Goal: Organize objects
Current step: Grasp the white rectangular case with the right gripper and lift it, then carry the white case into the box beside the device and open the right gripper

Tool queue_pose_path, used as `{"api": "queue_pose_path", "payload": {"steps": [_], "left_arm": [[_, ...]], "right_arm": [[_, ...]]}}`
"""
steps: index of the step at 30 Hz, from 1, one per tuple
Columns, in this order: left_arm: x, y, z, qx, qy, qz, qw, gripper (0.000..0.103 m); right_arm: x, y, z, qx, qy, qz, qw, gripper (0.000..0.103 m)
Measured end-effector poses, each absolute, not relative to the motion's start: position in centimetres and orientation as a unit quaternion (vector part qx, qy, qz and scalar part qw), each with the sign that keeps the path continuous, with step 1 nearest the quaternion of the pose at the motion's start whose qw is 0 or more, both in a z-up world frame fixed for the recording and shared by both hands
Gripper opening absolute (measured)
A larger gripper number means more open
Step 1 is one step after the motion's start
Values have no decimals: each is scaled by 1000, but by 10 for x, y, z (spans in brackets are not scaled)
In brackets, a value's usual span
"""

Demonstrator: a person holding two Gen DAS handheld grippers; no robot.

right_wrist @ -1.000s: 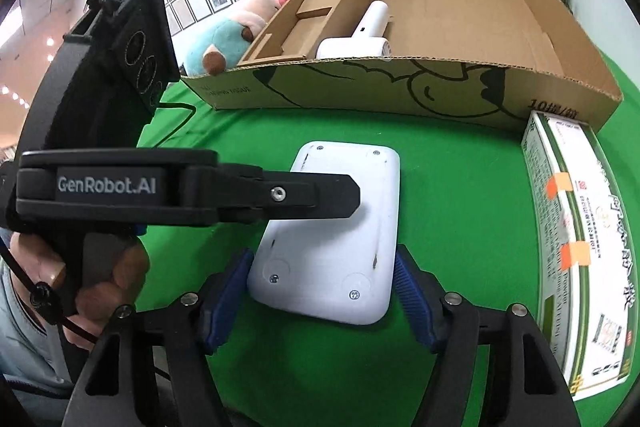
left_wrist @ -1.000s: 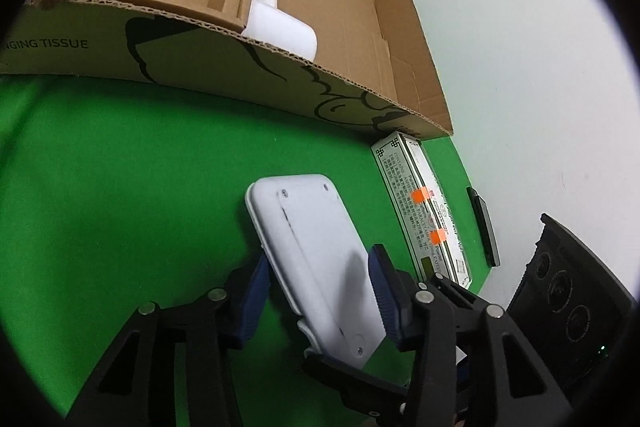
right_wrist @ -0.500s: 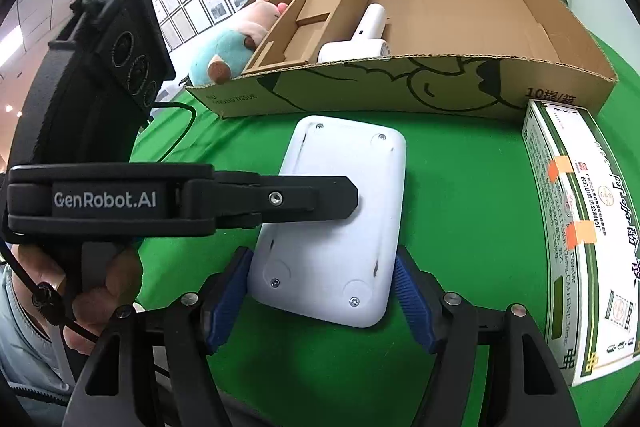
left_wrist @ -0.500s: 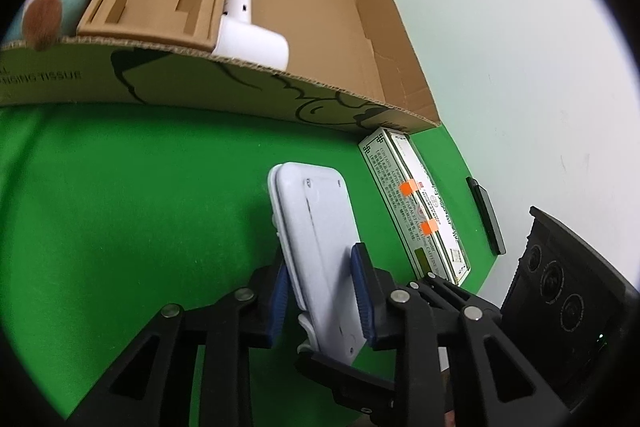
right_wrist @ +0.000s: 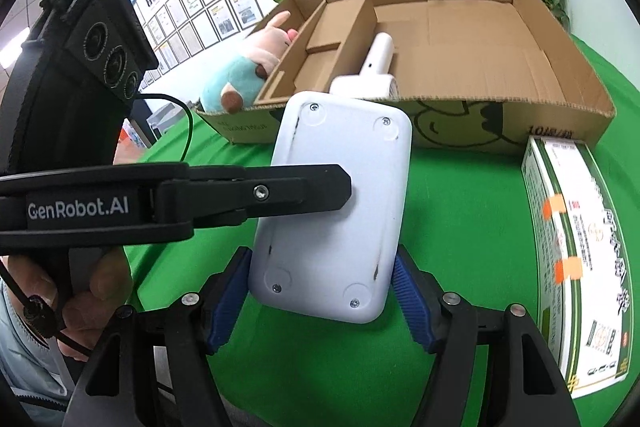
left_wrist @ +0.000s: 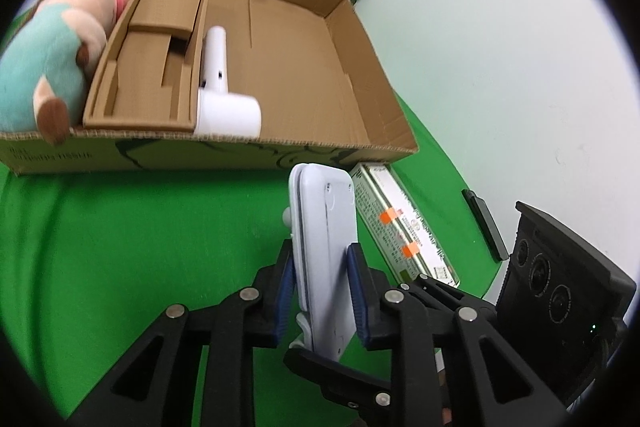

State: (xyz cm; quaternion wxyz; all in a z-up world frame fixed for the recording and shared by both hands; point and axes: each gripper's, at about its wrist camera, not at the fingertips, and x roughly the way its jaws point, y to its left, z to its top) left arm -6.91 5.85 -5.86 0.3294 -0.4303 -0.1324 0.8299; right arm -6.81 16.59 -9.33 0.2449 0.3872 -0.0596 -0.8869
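A big open brown cardboard box (left_wrist: 304, 75) is seen at the back of the green table (left_wrist: 120, 247). A flat white plastic case with rounded corners (right_wrist: 336, 211) is held up in front of the box, off the table. It is pinched across its thin faces by the left gripper (left_wrist: 320, 291). The right gripper (right_wrist: 320, 299) is spread wide around its lower end, maybe not touching. The case looks hard, smooth and light, so it could slip.

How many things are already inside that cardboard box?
3: a plush toy at the left end, a cardboard insert beside it, and a white dryer against the insert. Nothing else shows.
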Motion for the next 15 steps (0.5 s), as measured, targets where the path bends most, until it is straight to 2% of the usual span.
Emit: {"api": "queue_pose_path", "payload": {"steps": [15], "left_arm": [[-85, 68, -17, -381, -105, 855, 337, 22]], "right_arm": [[-88, 177, -63, 350, -84, -895, 262, 66]]}}
